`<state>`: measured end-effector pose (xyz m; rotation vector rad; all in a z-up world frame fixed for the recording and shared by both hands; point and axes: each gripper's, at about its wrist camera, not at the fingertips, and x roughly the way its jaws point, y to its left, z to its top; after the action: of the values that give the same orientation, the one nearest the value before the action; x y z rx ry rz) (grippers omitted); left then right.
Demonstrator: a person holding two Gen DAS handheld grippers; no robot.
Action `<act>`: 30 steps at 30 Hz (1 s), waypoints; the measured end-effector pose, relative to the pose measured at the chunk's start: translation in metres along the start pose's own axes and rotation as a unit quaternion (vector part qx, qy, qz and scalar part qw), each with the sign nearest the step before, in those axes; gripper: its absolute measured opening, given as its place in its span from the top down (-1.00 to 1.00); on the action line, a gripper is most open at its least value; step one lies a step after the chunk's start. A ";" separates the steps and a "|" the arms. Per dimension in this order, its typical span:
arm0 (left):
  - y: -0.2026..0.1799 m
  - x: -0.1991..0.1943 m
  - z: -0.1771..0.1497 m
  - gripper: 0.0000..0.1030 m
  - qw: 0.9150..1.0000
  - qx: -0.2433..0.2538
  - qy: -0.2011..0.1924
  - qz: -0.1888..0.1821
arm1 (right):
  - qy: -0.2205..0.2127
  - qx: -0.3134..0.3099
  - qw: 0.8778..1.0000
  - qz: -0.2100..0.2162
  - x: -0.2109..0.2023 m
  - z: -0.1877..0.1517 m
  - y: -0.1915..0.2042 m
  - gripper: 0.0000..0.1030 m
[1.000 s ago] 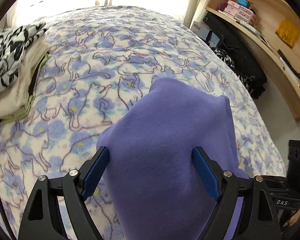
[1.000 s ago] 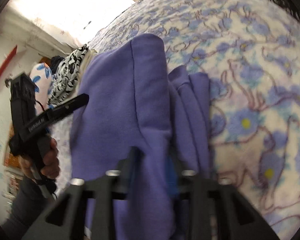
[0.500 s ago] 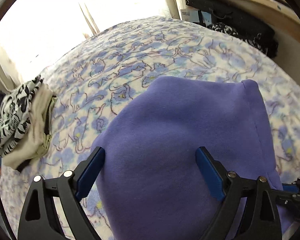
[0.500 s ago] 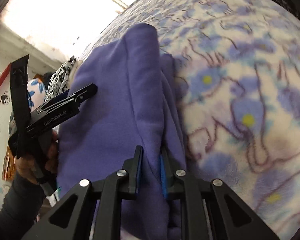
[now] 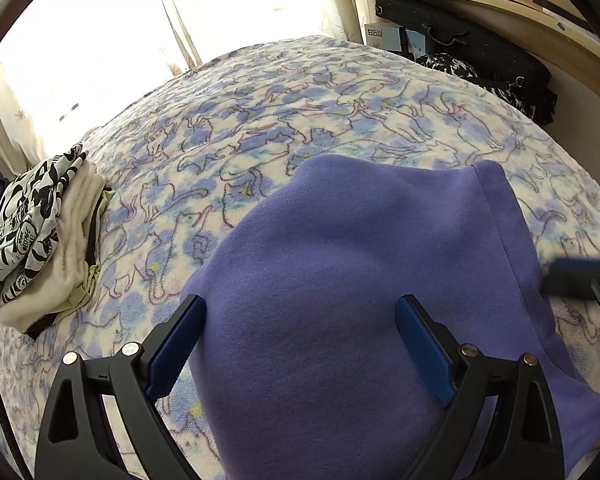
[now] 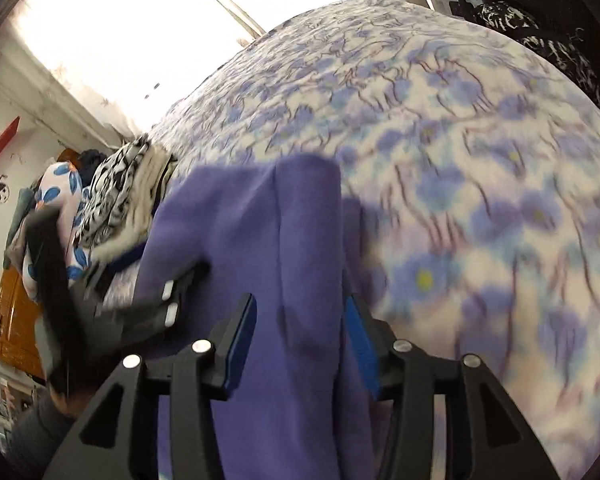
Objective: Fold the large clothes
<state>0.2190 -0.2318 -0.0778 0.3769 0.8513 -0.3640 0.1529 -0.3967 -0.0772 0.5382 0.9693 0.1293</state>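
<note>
Left wrist view: bed [image 5: 300, 92] with cat-print blanket; bright curtained window far; wooden shelf [image 5: 500, 4] far right; folded clothes stack [image 5: 44, 236] at left edge. Purple garment [image 5: 364, 280] lies on bed, near centre. Left gripper [image 5: 300, 344] spread wide, fingers straddling garment, not clamping.

Right wrist view, blurred: same bed [image 6: 460, 140], stack [image 6: 120, 188] far left. Right gripper [image 6: 300, 340] partly open, garment [image 6: 292, 260] fold between fingers, grip released.

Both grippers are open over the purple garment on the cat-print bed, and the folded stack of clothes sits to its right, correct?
Not quite: the folded stack sits left of the purple garment, as the left wrist view shows. The rest holds.
</note>
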 end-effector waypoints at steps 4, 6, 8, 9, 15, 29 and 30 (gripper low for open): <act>0.002 -0.002 0.002 -0.86 1.000 -0.006 0.002 -0.012 | 0.012 0.018 1.000 0.009 0.029 0.033 -0.005 0.09; 0.006 -0.004 0.004 -0.86 1.000 -0.012 0.007 -0.019 | 0.014 0.022 1.000 0.013 0.039 0.041 -0.007 0.10; 0.012 -0.008 0.008 -0.86 0.999 -0.013 0.020 -0.035 | 0.016 0.018 1.000 0.002 0.045 0.045 -0.007 0.25; 0.016 -0.011 0.009 -0.86 0.999 -0.015 0.024 -0.040 | 0.018 0.011 1.000 -0.001 0.046 0.044 -0.004 0.36; 0.058 -0.026 0.005 -0.86 0.996 -0.067 0.038 -0.042 | 0.015 -0.026 0.998 -0.061 0.041 0.046 0.005 0.43; 0.088 0.025 -0.016 -0.93 0.962 -0.190 0.116 -0.161 | 0.080 -0.030 0.991 -0.107 0.075 0.044 -0.005 0.38; 0.088 0.027 -0.016 -0.99 0.962 -0.189 0.115 -0.159 | 0.083 -0.031 0.990 -0.110 0.077 0.044 -0.006 0.30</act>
<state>0.2648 -0.1522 -0.0936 -0.0794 1.1891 -0.4481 0.2316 -0.3925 -0.1181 0.3653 1.1762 0.0058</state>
